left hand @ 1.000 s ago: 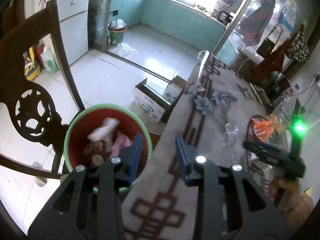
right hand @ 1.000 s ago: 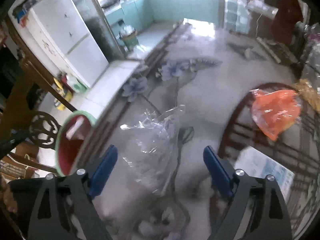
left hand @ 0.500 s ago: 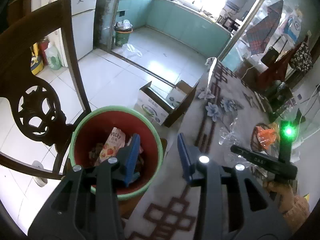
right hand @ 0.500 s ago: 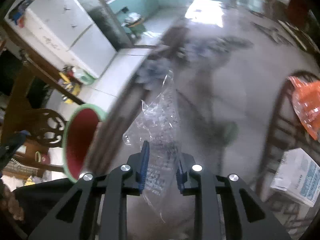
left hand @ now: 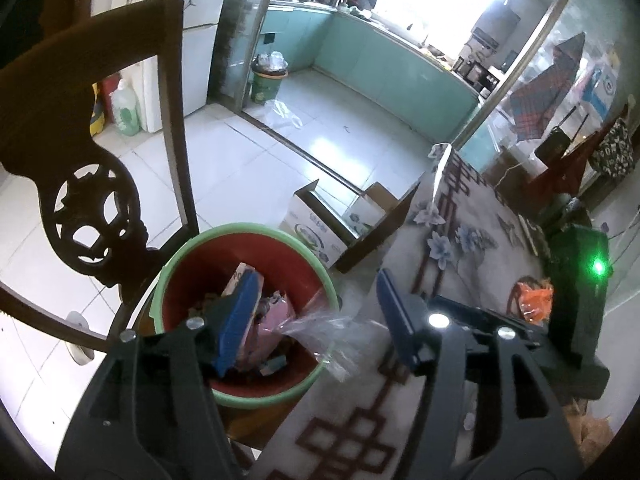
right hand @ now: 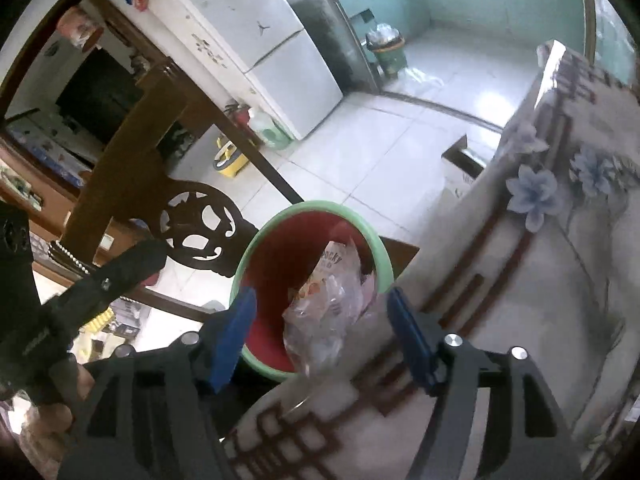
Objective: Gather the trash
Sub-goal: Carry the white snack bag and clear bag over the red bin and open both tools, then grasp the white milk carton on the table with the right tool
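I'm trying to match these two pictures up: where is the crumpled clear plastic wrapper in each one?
Left wrist view: the clear plastic wrapper is low in the centre, over the near rim of the red bin, between the open blue fingers.
Right wrist view: the wrapper is low in the centre, between the open blue fingers and touching neither, over the bin's mouth.
Shared landmark: the red bin with its green rim, beside the carved dark chair.

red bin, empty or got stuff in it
Got stuff in it: the red bin holds wrappers and a snack box.
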The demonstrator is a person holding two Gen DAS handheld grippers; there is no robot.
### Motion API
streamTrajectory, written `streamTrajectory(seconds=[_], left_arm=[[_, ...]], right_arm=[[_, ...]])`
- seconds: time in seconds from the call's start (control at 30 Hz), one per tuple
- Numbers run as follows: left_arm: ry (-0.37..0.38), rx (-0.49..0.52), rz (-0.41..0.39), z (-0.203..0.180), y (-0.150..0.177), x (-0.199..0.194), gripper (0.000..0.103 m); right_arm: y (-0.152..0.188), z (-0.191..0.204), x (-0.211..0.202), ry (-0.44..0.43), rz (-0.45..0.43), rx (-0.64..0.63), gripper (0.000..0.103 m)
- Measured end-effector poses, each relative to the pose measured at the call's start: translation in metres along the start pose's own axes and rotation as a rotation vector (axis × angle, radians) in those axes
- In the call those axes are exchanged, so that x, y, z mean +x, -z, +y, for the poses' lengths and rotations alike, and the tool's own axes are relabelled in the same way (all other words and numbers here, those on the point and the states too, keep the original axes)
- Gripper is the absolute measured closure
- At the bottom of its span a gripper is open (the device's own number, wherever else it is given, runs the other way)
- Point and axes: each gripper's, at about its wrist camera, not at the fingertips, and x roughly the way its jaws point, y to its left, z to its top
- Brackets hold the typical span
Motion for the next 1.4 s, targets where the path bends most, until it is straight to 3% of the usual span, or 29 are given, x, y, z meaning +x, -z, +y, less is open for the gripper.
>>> streamTrajectory(seconds=[0.17,0.37,0.5,0.67,0.77,0.87,0.97,1.07,1.17,1.2,1.23,1.4], left_arm=[[-0.017,0.054,0.009,-0.011,0.002,0.004,0.042],[-0.035,0.107,0.035,-0.022,0.007,0.008,0.039],[-0.054,0.151,0.048,-0.037,0.017,0.004,0.039],[-0.030,0.198,0.088,-0.066,0.039,-0.004,0.037],[-0.018,0.248,0.098,-0.089,0.049,-0.011,0.036],[0.004,0.281,0.090,-0.109,0.056,-0.018,0.031],[0.023,0.326,0.073,-0.135,0.061,-0.025,0.029],[0.042,0.377,0.046,-0.160,0.064,-0.032,0.025],[0.068,0.417,0.022,-0.186,0.067,-0.036,0.024],[0.072,0.424,0.017,-0.192,0.068,-0.037,0.024],[0.075,0.432,0.012,-0.199,0.069,-0.037,0.024],[0.114,0.472,0.007,-0.232,0.072,-0.028,0.024]], right_arm=[[0.020,-0.029,-0.035,0.077,-0.044,0.038,0.033],[0.065,-0.117,-0.104,0.288,-0.076,0.132,0.032],[0.093,-0.175,-0.139,0.429,-0.038,0.172,0.029],[0.111,-0.206,-0.144,0.516,0.056,0.072,0.014],[0.115,-0.222,-0.129,0.526,0.137,0.010,0.012],[0.116,-0.223,-0.115,0.593,0.183,-0.115,0.008],[0.118,-0.225,-0.106,0.659,0.217,-0.185,0.014],[0.122,-0.236,-0.104,0.658,0.231,-0.193,0.018],[0.123,-0.253,-0.110,0.580,0.199,-0.101,0.043],[0.125,-0.258,-0.115,0.561,0.183,-0.057,0.062],[0.125,-0.258,-0.119,0.572,0.174,-0.042,0.067],[0.151,-0.261,-0.154,0.529,0.059,0.046,0.067]])
